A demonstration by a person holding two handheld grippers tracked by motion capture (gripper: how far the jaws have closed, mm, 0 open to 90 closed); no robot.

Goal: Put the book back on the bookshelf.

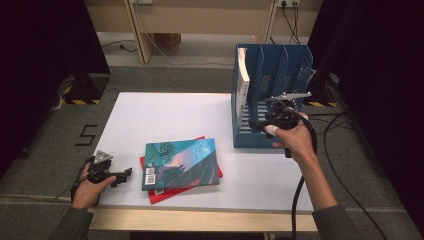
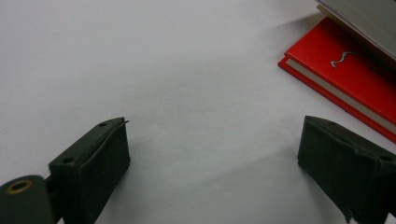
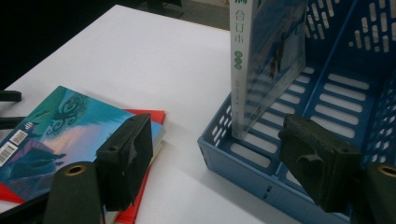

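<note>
On the white table: a white rectangular tabletop (image 1: 165,115) is seen, with a grey carpeted floor around it.
Book stack: a teal illustrated paperback book (image 1: 180,162) is laid flat on a red hardcover book (image 1: 212,175), near the front edge of the table; in the left gripper view the red cover (image 2: 345,70) is seen at upper right under the upper book's pale edge.
File rack: a blue perforated plastic file rack (image 1: 272,70) with upright dividers is stood at the table's right rear, well apart from the stack.
Standing book: a white-spined book (image 1: 242,80) is set upright in the rack's leftmost compartment; in the right gripper view it (image 3: 268,60) is seen resting on the slotted blue floor.
Left gripper: the left gripper (image 1: 125,174) is held low at the table's front left corner, just beside the stack and apart from it; its jaws are spread wide over bare tabletop, with nothing between them (image 2: 212,154).
Right gripper: the right gripper (image 1: 257,125) is held in front of the rack's open face; its jaws are spread wide and nothing is clasped (image 3: 215,154).
In the way: the rack's front lip and the standing book lie directly ahead of the right gripper; bare table separates it from the stack.
</note>
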